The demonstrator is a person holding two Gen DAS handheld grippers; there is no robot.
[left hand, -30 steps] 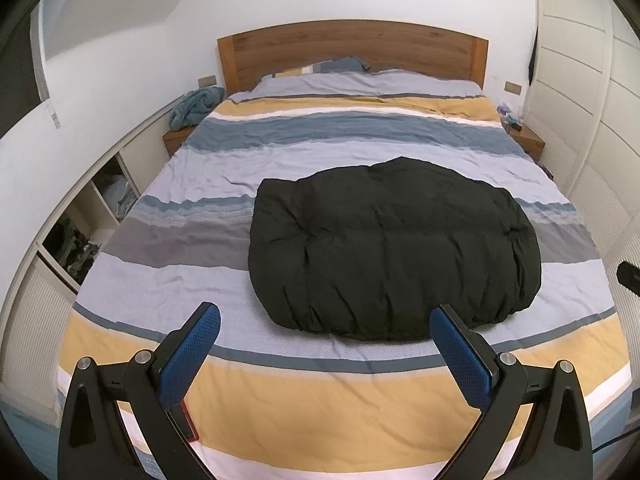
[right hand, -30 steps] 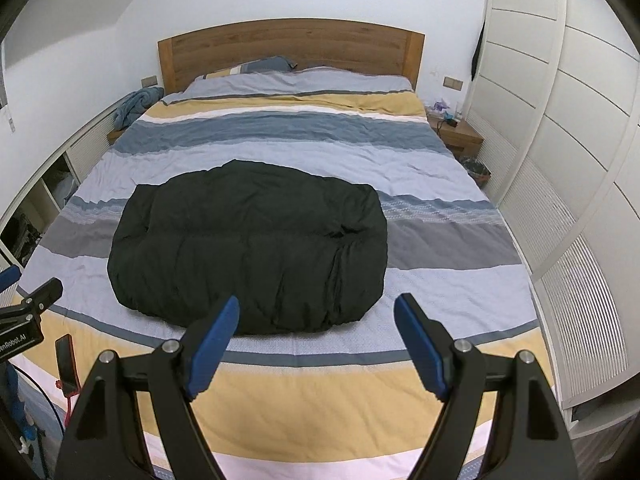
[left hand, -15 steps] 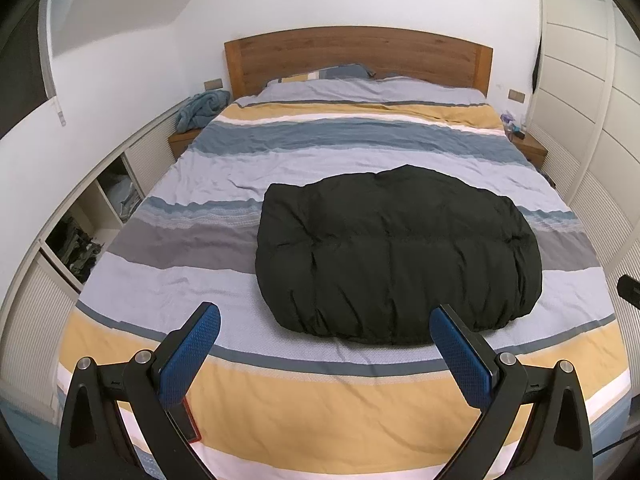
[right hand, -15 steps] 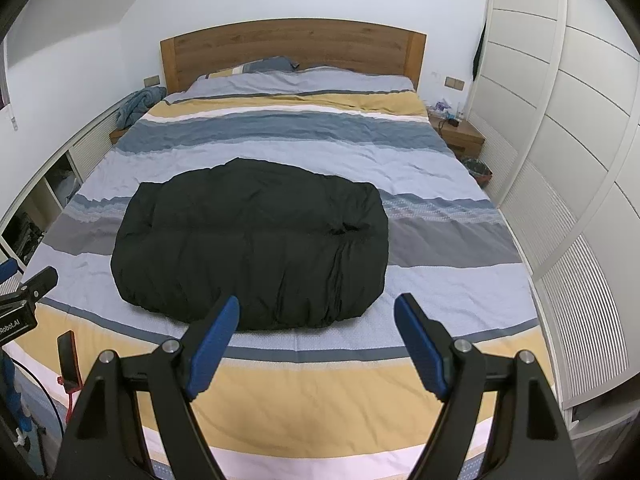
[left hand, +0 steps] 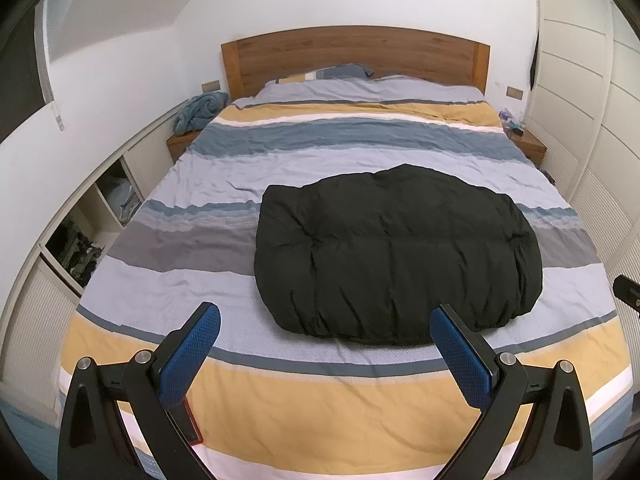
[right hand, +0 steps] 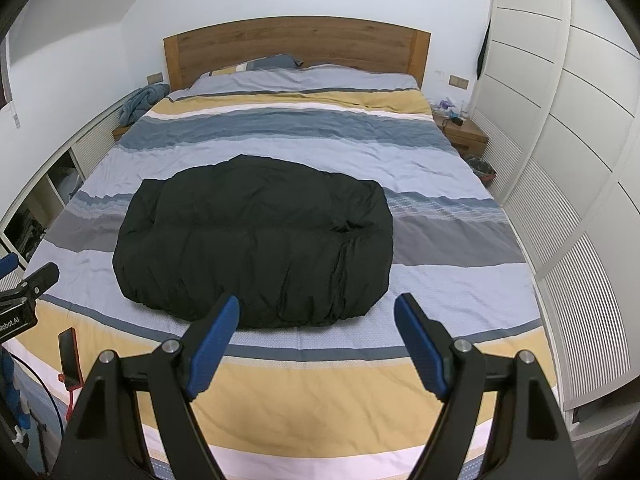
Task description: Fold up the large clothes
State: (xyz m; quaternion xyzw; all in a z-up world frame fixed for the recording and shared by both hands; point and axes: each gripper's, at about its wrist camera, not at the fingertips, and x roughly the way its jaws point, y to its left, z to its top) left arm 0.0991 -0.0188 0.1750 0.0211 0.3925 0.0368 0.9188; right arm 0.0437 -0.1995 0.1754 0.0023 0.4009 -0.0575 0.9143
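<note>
Left wrist view is filled by a bed (left hand: pixel 280 392) covered in a quilt striped in yellow, grey, blue and white, and a black padded garment (left hand: pixel 396 256) is seen lying folded into a rounded bundle slightly right of the frame's centre. The left hand-held gripper (left hand: pixel 325 322) is held above the yellow stripe at the bottom of the frame, its blue-padded fingers (left hand: pixel 192 354) spread wide apart with nothing between them, short of the bundle's near edge. A wooden headboard (left hand: pixel 356 56) is seen at the top, a crumpled blue cloth (left hand: pixel 200 112) on a bedside stand at the upper left, and open shelves (left hand: pixel 80 240) along the left edge. From the right wrist view the same garment (right hand: pixel 256 244) is shown left of centre, lying across the grey and pale stripes of the bed (right hand: pixel 320 412). The right hand-held gripper (right hand: pixel 316 308) is likewise held with its fingers (right hand: pixel 420 352) wide apart and empty, its left fingertip lying over the bundle's near edge in the frame; whether it is touched cannot be told. White wardrobe doors (right hand: pixel 560 140) are seen along the right side, and a small wooden nightstand (right hand: pixel 464 132) at the upper right.
</note>
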